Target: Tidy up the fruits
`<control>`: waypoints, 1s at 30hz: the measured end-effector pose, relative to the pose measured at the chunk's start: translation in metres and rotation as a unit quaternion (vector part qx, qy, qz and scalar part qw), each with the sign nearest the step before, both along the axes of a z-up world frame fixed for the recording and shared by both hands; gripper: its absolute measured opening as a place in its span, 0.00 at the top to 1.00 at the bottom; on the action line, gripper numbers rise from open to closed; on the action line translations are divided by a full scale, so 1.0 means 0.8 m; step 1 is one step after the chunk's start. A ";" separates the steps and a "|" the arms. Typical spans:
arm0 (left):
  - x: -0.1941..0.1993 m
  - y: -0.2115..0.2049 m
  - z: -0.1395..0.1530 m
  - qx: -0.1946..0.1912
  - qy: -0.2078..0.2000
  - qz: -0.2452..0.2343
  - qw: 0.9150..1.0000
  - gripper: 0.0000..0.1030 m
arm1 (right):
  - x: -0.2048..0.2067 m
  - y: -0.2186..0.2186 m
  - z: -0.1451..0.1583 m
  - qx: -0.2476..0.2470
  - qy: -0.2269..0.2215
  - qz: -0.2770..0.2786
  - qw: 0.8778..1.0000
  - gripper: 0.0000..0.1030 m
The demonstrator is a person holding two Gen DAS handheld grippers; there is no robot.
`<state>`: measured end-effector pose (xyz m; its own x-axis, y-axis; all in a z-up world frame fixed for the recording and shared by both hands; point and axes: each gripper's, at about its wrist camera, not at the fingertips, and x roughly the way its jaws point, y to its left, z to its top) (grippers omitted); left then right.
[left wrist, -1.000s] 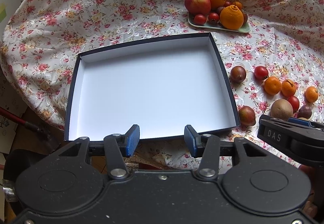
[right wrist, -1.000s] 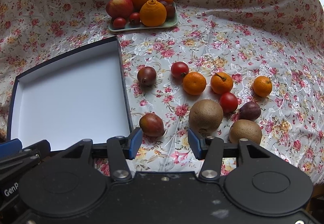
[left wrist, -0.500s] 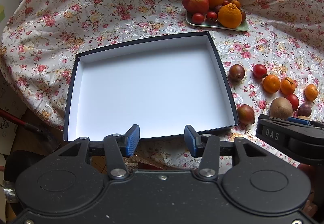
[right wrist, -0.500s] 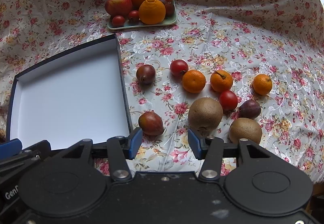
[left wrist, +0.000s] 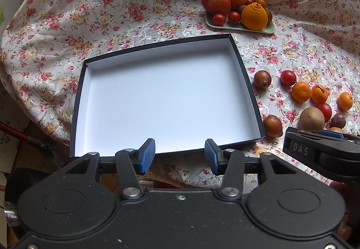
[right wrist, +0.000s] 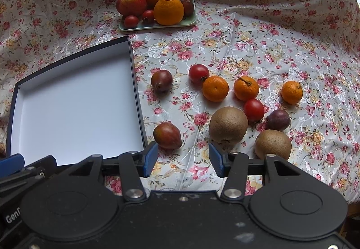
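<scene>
An empty white-lined box with dark walls [left wrist: 245, 78] [right wrist: 134, 73] lies on the floral cloth. Right of it loose fruit is scattered: a dark red pear-shaped fruit [right wrist: 167, 135] [left wrist: 272, 126] by the box's near corner, a second one [right wrist: 161, 80], two kiwis [right wrist: 228, 125] [right wrist: 272, 144], three mandarins [right wrist: 215, 88], two tomatoes [right wrist: 199, 72] and a plum [right wrist: 278, 120]. My left gripper [left wrist: 180, 155] is open at the box's near wall, holding nothing. My right gripper [right wrist: 183, 160] is open, just short of the near pear-shaped fruit and the kiwi.
A pale green tray [left wrist: 268, 29] [right wrist: 190, 21] at the back holds an apple [right wrist: 131, 2], big oranges, small tomatoes and plums. The cloth rises in folds behind it. Left of the table a floor with boxes and a red-handled tool [left wrist: 22, 135] shows.
Both grippers have drawn back slightly, so the fruit and box look a little farther and higher in view. Both stay open; nothing on the cloth has moved.
</scene>
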<state>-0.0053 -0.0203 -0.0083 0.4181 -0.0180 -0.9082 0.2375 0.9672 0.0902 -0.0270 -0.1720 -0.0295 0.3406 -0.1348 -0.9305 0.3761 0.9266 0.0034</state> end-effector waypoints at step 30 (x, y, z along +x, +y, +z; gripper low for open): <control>0.003 -0.008 -0.013 0.022 0.023 -0.010 0.999 0.47 | 0.003 -0.004 -0.010 0.006 0.023 -0.002 1.000 0.49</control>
<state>-0.0031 -0.0270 -0.0185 0.3760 0.0156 -0.9265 0.2611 0.9576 0.1221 -0.0246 -0.1749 -0.0374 0.2968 -0.1257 -0.9466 0.3803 0.9249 -0.0036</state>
